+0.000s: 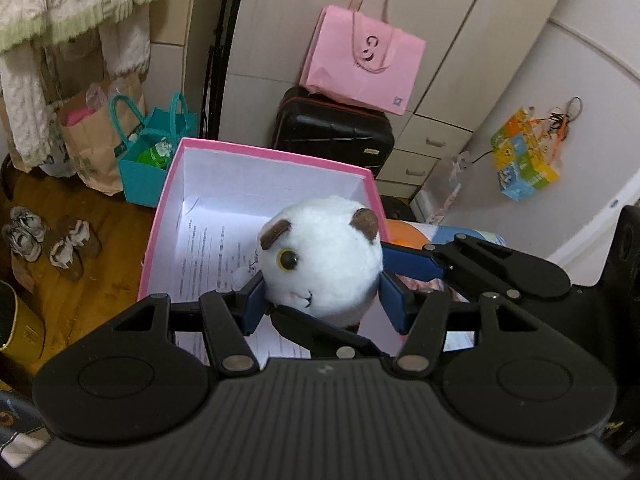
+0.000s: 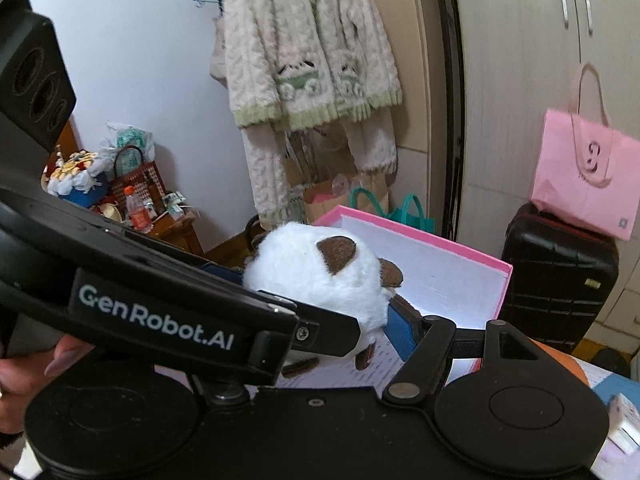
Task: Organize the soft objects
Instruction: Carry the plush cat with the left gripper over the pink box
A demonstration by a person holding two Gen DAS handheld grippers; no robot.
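- Over the open pink box (image 1: 264, 152), lined with printed paper, you hold the white plush toy (image 1: 320, 256) aloft between both tools.
- Your left gripper (image 1: 320, 300) pinches the toy's lower head, blue pads sunk into the fur on both sides.
- Your right gripper (image 2: 320, 308) also presses on it: one blue pad sits against the fur, the other finger is hidden behind the left tool's body.
- Risk, as I judge it: the round, squashy head could squirt out of a shallow pinch if you let go unevenly, and drop on the box rim or outside it.
- Two tools crossing this closely could knock together as you part them.
- Only the left wrist view shows the toy's face and the box floor; only the right wrist view shows your hand (image 2: 28, 364) and the toy's brown feet.
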